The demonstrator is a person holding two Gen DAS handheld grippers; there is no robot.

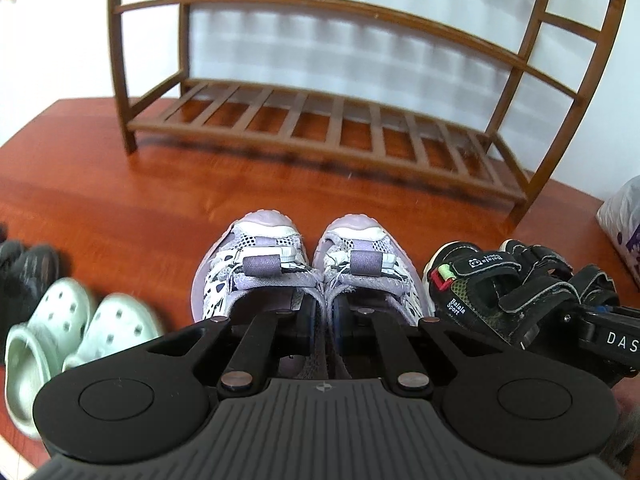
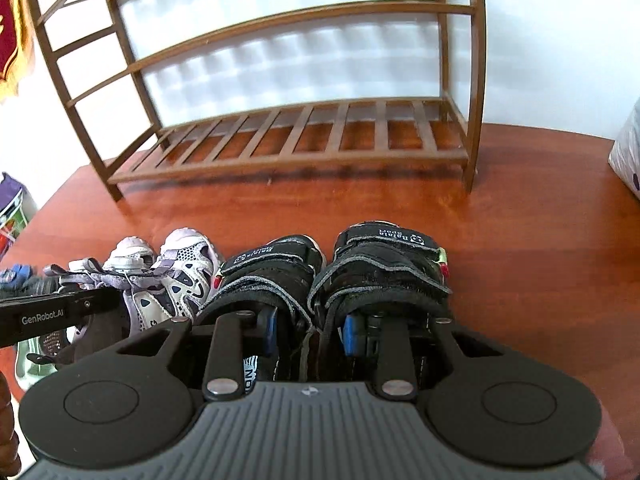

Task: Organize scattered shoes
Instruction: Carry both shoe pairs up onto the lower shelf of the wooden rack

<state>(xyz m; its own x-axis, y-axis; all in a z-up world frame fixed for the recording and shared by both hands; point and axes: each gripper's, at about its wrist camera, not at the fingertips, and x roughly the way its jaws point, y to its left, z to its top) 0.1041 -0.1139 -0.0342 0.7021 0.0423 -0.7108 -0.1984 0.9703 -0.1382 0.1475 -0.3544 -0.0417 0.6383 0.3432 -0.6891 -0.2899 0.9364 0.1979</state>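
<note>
A pair of lavender-and-white sneakers [image 1: 256, 264] stands side by side on the red-brown wooden floor, toes toward the brown shoe rack [image 1: 320, 128]. My left gripper [image 1: 325, 312] has one finger inside each sneaker and is shut on their touching inner collars. In the right wrist view a pair of black strap sandals [image 2: 384, 272] stands the same way before the shoe rack [image 2: 300, 136]. My right gripper [image 2: 310, 332] has a finger in each sandal, shut on their inner sides. The sneakers [image 2: 180, 272] sit just left of the sandals.
Mint-green clogs [image 1: 60, 320] and dark shoes [image 1: 24, 272] lie on the floor to the left. A white plastic bag [image 1: 624, 216] sits at the far right. The rack's slatted bottom shelf [image 2: 320, 132] and upper rails hold nothing.
</note>
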